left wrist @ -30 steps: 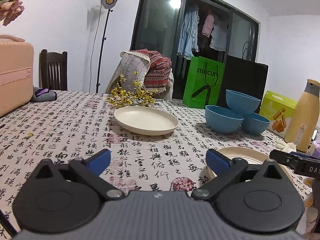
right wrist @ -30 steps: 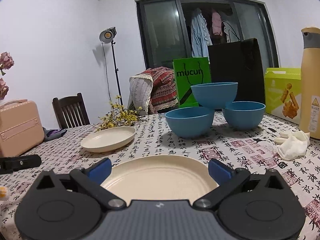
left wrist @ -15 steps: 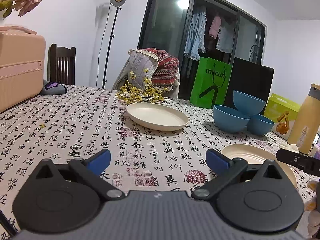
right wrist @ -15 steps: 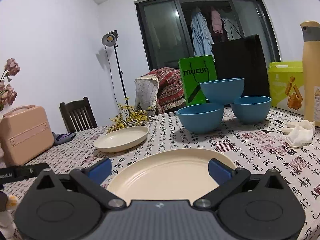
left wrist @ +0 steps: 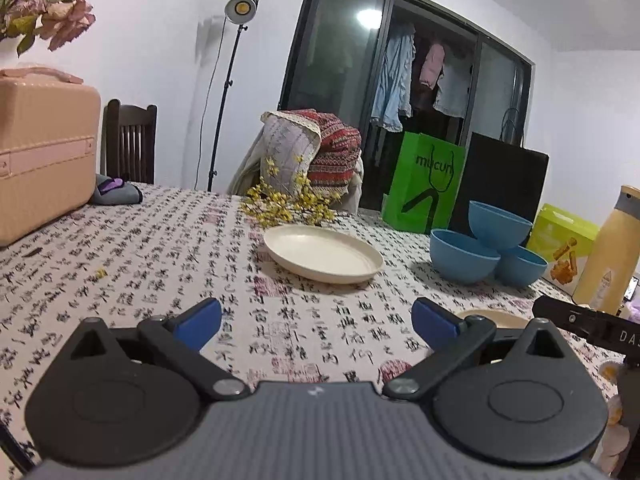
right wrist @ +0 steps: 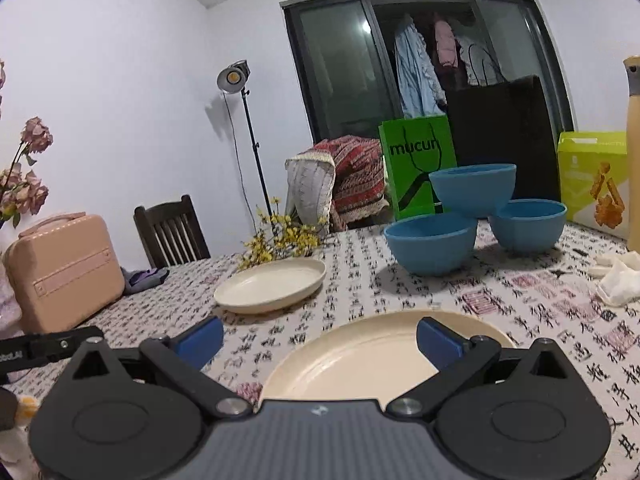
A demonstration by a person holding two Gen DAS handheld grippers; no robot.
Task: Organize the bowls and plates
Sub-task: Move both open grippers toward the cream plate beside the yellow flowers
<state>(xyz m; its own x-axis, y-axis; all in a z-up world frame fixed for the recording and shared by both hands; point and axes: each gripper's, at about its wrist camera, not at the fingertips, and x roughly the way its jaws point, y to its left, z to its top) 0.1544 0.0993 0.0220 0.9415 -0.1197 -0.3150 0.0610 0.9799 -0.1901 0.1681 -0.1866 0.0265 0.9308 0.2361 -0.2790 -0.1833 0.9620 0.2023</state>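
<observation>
A table (left wrist: pixel 168 248) under a calligraphy-print cloth carries two cream plates and three blue bowls: the far plate (right wrist: pixel 271 285) sits mid-table, the near plate (right wrist: pixel 380 356) lies just ahead of the right gripper (right wrist: pixel 319 340), and one bowl (right wrist: pixel 472 189) rests atop two others (right wrist: pixel 432 242) (right wrist: pixel 527 225) at far right. Both grippers, the left gripper (left wrist: pixel 316 320) included, hover low and level, jaws spread wide and empty, though the right one's height above the near plate is hard to judge.

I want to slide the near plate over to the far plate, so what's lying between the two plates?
Nothing: in the right wrist view only bare tablecloth separates the near plate from the far plate.
</observation>
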